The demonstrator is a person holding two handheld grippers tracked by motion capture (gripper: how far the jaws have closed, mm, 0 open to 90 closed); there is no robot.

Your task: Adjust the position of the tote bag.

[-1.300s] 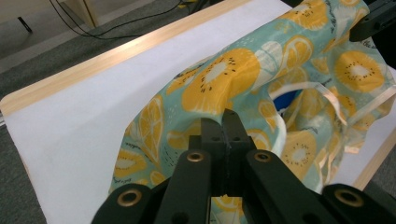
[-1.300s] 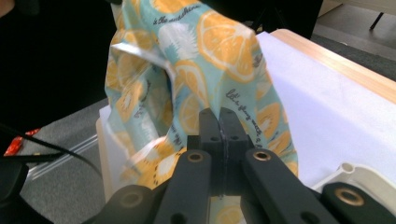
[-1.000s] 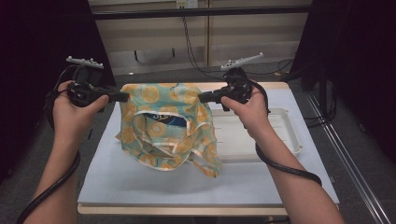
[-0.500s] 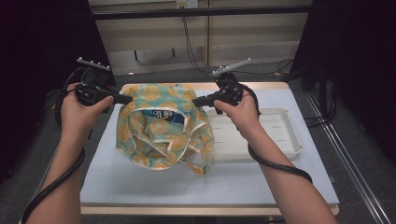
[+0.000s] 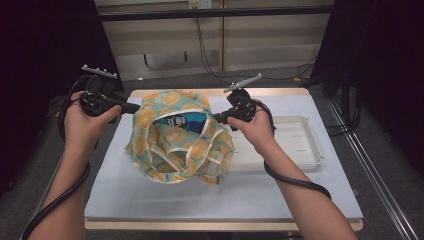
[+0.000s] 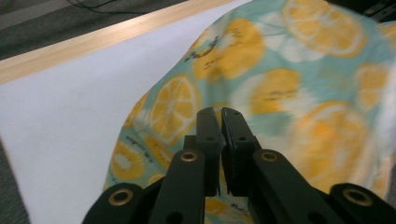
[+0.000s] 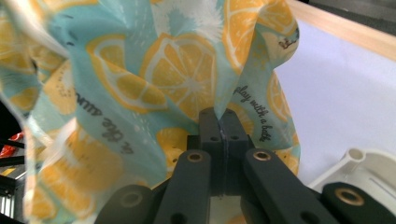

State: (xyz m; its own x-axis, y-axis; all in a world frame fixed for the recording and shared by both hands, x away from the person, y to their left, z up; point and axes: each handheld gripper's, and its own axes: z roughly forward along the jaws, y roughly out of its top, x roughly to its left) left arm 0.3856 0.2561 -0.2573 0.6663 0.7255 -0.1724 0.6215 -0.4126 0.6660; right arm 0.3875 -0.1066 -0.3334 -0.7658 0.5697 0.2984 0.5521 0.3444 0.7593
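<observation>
Both grippers pinch the lemon-print bag [image 5: 175, 140] at centre frame: the left gripper [image 5: 134, 107] clamps its left rim, the right gripper [image 5: 219, 118] its right rim, holding the mouth open above the table [image 5: 100, 200]. A blue packet [image 5: 180, 122] sits inside. Next likely calls for lowering it evenly beside the white tray [image 5: 300, 145].

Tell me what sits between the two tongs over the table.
In the high view, the lemon-print bag stretches between the left tongs and right tongs.
</observation>
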